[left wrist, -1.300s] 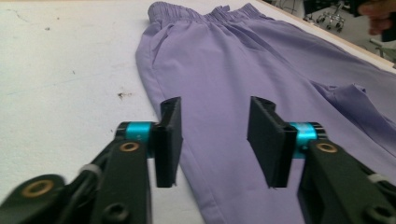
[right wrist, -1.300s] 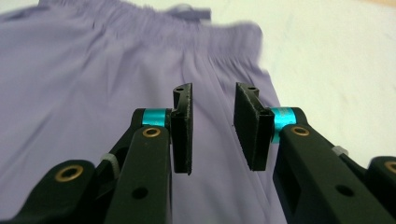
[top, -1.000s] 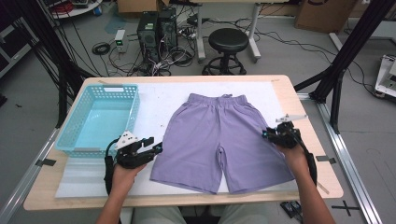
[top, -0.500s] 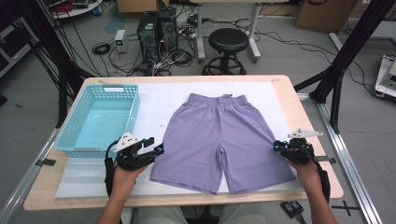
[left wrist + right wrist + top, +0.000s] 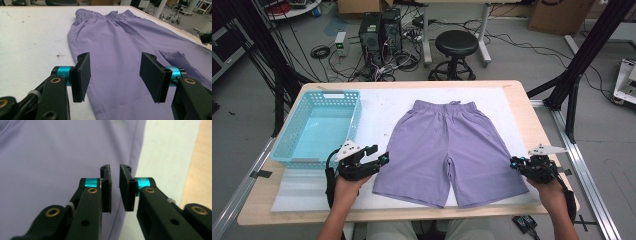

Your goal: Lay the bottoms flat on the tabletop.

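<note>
Shorts: my purple shorts (image 5: 450,145) lie flat on the white mat (image 5: 377,107) in the middle of the worktop (image 5: 532,120), waistband at the far side, both legs toward me.

Left tool: my left tool (image 5: 374,159) sits at the near left, just beside the outer edge of the shorts' left leg. In the left gripper view (image 5: 115,72) its jaws stand wide apart and have just been opening — the purple cloth lies under the gap, the pads press on nothing. Released.

Right tool: my right tool (image 5: 516,163) sits at the near right, by the outer edge of the right leg. In the right gripper view (image 5: 114,187) its two pads are drawn almost together with a thin slit between them — they have just been closing. No cloth is pinched in them; the shorts' edge and the white mat lie below. Clenched on nothing.

Basket: a light blue basket (image 5: 292,145) stands at the far left of the worktop, well apart from the shorts.
</note>
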{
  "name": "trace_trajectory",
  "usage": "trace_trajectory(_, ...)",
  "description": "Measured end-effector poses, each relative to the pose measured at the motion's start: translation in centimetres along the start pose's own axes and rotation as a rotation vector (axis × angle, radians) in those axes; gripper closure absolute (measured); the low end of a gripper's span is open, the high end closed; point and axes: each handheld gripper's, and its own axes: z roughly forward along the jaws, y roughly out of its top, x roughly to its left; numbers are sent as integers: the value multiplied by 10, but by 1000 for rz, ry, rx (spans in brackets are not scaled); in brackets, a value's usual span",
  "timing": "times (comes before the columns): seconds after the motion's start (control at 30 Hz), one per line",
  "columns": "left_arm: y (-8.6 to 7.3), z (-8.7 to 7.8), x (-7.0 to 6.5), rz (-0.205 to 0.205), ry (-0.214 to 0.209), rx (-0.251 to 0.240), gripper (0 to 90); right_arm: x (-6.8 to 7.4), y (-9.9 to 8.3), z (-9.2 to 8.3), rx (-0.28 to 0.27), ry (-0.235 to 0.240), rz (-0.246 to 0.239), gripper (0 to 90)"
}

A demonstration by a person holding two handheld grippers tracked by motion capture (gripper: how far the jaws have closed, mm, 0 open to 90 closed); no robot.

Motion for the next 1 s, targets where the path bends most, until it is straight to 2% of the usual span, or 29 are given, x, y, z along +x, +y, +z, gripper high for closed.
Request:
trace_trajectory(0.17, 2, 1, -3, 0, 9, -12, 353, 1, -17, -6, 44, 12, -1, 821)
trace_trajectory(0.2, 3, 1, -4, -2, 13, -20, 339, 0, -19, -7, 51, 10, 1, 822)
trace_trajectory(0.23, 3, 0, -5, -2, 13, -22, 329, 0, -23, -8, 81, -5, -1, 830)
trace_trajectory(0.3, 4, -1, -5, 1, 19, -31, 324, -2, -27, -14, 81, -17, 5, 829)
trace_trajectory(0.33, 4, -1, -5, 1, 21, -34, 317, -3, -28, -17, 72, -21, 9, 829)
trace_trajectory(0.4, 4, -1, -4, -2, 20, -36, 316, -2, -26, -27, 1, 1, 22, 828)
trace_trajectory(0.47, 3, -1, -3, -4, 19, -36, 316, 0, -25, -30, -18, 7, 15, 807)
trace_trajectory(0.53, 3, -1, -2, -4, 18, -33, 316, 3, -23, -28, -30, 13, 4, 751)
trace_trajectory(0.57, 3, -2, -3, -5, 19, -34, 315, 4, -21, -27, -44, 14, 6, 686)
trace_trajectory(0.63, 3, -3, -2, -7, 13, -39, 311, 5, -17, -26, -74, 9, 33, 561)
trace_trajectory(0.67, 3, -3, -3, -5, 20, -45, 303, 6, -15, -26, -88, 11, 42, 527)
trace_trajectory(0.73, 3, -5, -3, -5, 29, -56, 274, 8, -10, -25, -126, -1, 37, 405)
trace_trajectory(0.8, 3, -6, -3, -4, 31, -66, 250, 10, -8, -24, -130, -25, 44, 323)
trace_trajectory(0.9, 2, -8, -4, 7, 39, -67, 241, 9, -7, -22, -133, -45, 49, 270)
trace_trajectory(1.0, 1, -7, -4, 5, 42, -59, 241, 7, -7, -23, -152, -51, 54, 255)
